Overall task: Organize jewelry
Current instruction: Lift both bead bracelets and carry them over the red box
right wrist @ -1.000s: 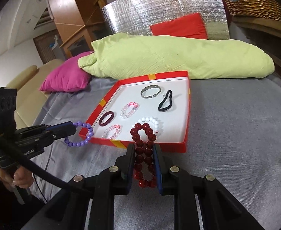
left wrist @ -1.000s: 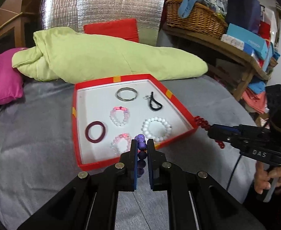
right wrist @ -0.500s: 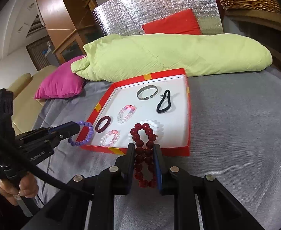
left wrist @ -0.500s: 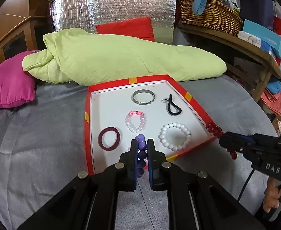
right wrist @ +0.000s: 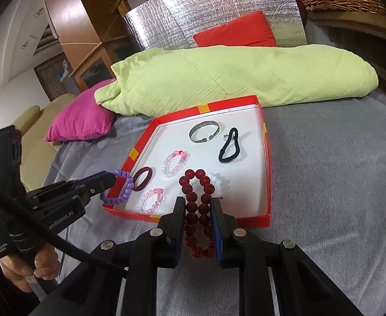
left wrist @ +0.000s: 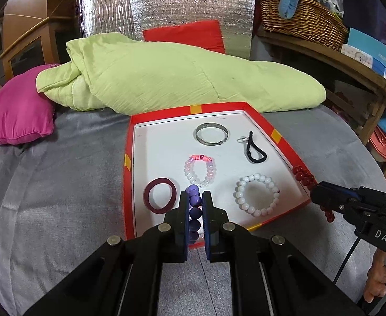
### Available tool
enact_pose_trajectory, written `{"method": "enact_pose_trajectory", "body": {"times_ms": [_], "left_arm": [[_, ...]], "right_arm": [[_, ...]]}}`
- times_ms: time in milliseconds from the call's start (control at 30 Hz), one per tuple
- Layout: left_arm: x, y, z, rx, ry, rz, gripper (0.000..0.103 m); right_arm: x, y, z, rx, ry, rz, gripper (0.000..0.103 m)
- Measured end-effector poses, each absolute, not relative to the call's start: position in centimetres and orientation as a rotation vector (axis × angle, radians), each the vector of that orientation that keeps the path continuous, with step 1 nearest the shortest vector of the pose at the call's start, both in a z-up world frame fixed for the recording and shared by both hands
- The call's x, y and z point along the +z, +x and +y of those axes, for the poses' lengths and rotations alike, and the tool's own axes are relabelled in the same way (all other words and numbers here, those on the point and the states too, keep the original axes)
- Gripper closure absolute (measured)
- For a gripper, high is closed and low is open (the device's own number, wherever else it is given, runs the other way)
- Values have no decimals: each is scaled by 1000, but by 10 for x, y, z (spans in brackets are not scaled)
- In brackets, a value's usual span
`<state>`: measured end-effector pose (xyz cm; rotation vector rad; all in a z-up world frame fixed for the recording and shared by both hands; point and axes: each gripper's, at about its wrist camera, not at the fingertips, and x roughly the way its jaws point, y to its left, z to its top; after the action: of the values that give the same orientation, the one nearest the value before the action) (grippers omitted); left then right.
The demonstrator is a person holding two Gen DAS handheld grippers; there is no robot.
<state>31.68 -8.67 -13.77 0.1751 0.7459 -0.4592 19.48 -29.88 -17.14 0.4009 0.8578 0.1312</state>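
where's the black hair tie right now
The black hair tie lies in the red tray, in its far right part by the right wall, just right of the silver bangle and beyond the white bead bracelet.

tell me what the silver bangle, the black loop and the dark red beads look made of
Silver bangle: looks like metal, a dull grey sheen, rigid open cuff. Black loop: probably elastic cord, matte and limp, with a small metal clasp. Dark red bead bracelet: glossy translucent beads, glass or resin, hard to tell which.
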Motion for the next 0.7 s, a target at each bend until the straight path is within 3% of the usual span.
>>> {"method": "enact_pose_trajectory", "body": {"times_ms": [700], "left_arm": [[-129, 352, -76, -370, 138, 653, 93]], "right_arm": [[-183, 239, -287, 146, 472, 825, 82]]}}
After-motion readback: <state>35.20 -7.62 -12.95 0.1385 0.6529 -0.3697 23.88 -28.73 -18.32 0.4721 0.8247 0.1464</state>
